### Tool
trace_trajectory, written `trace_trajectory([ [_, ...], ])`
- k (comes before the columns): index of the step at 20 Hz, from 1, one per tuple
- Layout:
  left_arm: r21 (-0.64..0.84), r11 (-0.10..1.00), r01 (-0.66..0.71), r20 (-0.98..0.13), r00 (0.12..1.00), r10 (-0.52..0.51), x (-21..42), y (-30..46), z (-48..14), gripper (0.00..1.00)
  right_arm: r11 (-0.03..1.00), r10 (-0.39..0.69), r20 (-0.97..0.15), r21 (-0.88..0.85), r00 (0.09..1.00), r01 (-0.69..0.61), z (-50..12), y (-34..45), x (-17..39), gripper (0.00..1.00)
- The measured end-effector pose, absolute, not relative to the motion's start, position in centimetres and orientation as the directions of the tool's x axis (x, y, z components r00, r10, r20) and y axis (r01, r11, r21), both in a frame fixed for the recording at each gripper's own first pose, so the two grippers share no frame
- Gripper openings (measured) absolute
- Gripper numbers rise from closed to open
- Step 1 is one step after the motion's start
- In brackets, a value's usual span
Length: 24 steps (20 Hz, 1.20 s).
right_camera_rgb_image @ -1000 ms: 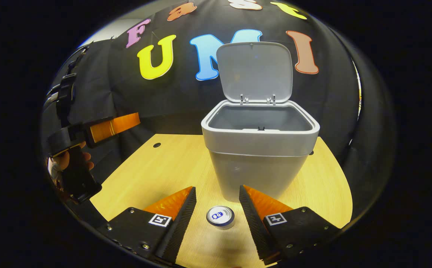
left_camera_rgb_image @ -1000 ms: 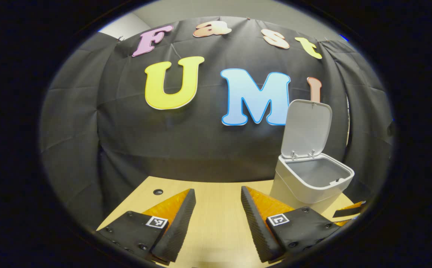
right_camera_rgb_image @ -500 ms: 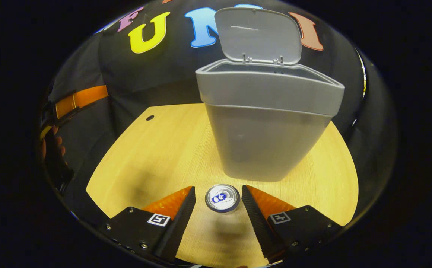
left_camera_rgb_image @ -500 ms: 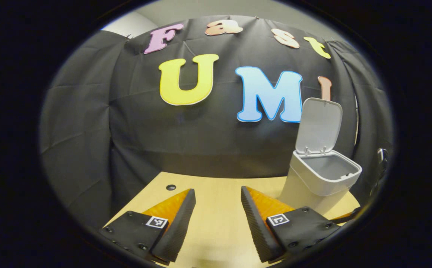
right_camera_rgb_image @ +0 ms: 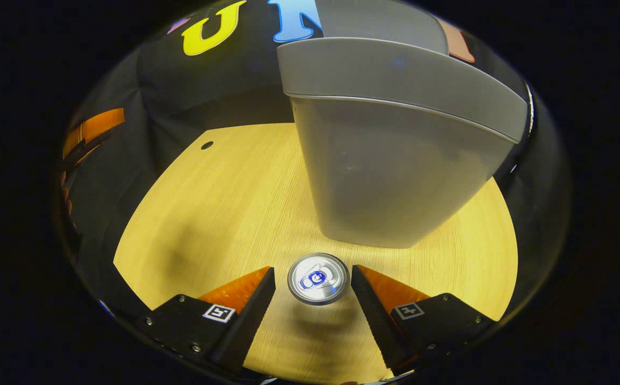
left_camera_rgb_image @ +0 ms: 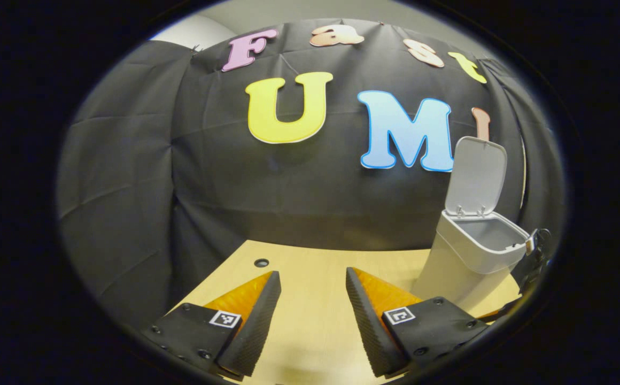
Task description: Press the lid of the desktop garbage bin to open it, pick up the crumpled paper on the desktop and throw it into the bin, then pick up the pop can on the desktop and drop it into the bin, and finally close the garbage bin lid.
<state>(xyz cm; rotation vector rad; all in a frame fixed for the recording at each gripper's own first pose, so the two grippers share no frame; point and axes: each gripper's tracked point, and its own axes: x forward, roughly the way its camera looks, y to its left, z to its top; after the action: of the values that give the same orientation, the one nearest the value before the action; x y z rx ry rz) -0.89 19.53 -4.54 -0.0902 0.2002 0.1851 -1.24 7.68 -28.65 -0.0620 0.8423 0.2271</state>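
From my right gripper view, the garbage bin [right_camera_rgb_image: 395, 176] is cut off at the top edge, so I can't see inside it, and only a sliver of its lid [right_camera_rgb_image: 385, 21] shows. I see the pop can [right_camera_rgb_image: 318, 278] top-on; its side is hidden. The left gripper [right_camera_rgb_image: 88, 133] is a clipped strip at the rim. In my left gripper view, something dark [left_camera_rgb_image: 534, 256] beside the bin is too cut off to tell.
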Motion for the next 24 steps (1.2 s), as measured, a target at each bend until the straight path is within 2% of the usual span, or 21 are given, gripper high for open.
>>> trace_trajectory([
  [5, -0.059, 0.982, -0.179, -0.216, 0.963, 0.163, 0.4, 19.4, -5.0, 0.79, 0.973, 0.161, -0.774, 0.022, 0.613, -0.228, -29.9, 7.8, -0.9, 0.92],
  [9, -0.054, 0.984, -0.167, -0.227, 0.962, 0.151, 0.8, 19.2, -5.3, 0.85, 0.971, 0.146, -0.781, -0.004, 0.607, -0.239, -30.6, 7.8, -0.5, 0.90],
  [10, -0.054, 0.984, -0.168, -0.228, 0.962, 0.151, 0.7, 19.3, -5.3, 0.85, 0.971, 0.143, -0.778, -0.009, 0.611, -0.238, -30.4, 7.8, -0.5, 0.86],
  [12, -0.054, 0.985, -0.167, -0.230, 0.961, 0.150, 0.7, 19.3, -5.4, 0.85, 0.971, 0.139, -0.766, -0.018, 0.628, -0.237, -29.9, 7.8, -0.4, 0.85],
  [15, -0.057, 0.985, -0.161, -0.229, 0.963, 0.144, 0.7, 19.1, -5.3, 0.85, 0.972, 0.153, -0.749, -0.005, 0.645, -0.236, -29.0, 8.1, -0.5, 0.85],
  [16, -0.061, 0.986, -0.157, -0.228, 0.964, 0.139, 0.8, 18.9, -5.3, 0.82, 0.971, 0.163, -0.738, 0.002, 0.655, -0.239, -28.3, 8.3, -0.4, 0.85],
  [22, -0.075, 0.988, -0.137, -0.223, 0.968, 0.117, 0.6, 17.9, -5.0, 0.85, 0.966, 0.213, -0.665, 0.035, 0.715, -0.256, -24.7, 9.1, -0.6, 0.85],
  [23, -0.076, 0.988, -0.134, -0.223, 0.968, 0.114, 0.6, 17.8, -5.0, 0.82, 0.965, 0.225, -0.650, 0.044, 0.726, -0.259, -23.9, 9.4, -0.8, 0.85],
  [24, -0.077, 0.988, -0.132, -0.224, 0.968, 0.112, 0.5, 17.7, -5.1, 0.85, 0.963, 0.236, -0.635, 0.052, 0.736, -0.264, -23.1, 9.6, -0.9, 0.85],
])
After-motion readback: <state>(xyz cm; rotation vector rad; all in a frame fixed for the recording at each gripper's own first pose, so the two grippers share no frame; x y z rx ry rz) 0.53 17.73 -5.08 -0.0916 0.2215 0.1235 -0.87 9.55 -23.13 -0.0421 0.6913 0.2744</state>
